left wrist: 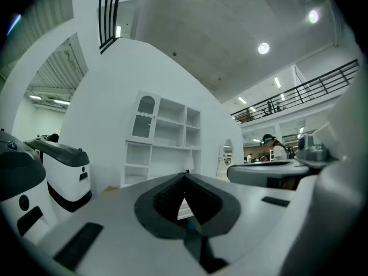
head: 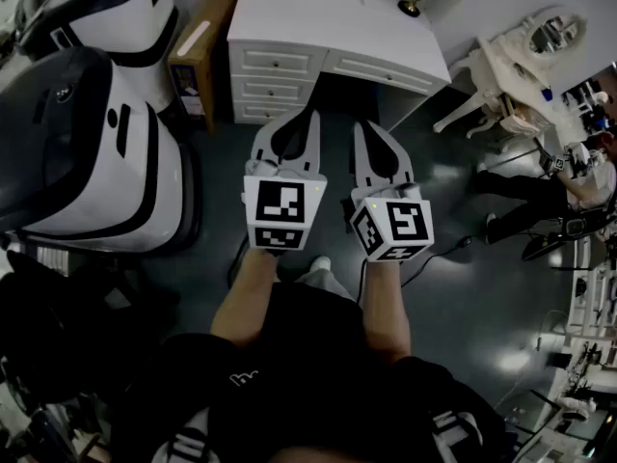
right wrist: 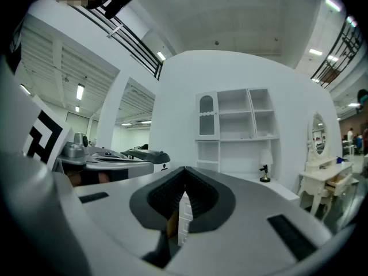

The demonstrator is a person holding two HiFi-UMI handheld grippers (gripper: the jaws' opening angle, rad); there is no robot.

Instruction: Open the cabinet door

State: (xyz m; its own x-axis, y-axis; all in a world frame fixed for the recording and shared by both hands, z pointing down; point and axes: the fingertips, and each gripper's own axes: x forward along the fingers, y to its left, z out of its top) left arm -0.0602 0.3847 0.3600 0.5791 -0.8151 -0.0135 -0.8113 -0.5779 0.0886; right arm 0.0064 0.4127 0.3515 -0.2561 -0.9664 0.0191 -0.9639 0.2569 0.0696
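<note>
Cabinet door (right wrist: 207, 115) sits closed, well ahead; left gripper (left wrist: 185, 176) and right gripper (right wrist: 184, 170) face it level, jaws pinched together and empty, seemingly poised to approach.

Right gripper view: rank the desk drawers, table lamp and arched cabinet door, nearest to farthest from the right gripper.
1. Desk drawers: low and straight ahead of the right gripper, seen past its shut jaws.
2. Table lamp: on the desk, to the right.
3. Arched cabinet door: top left of the shelf unit, above and behind the lamp.
</note>
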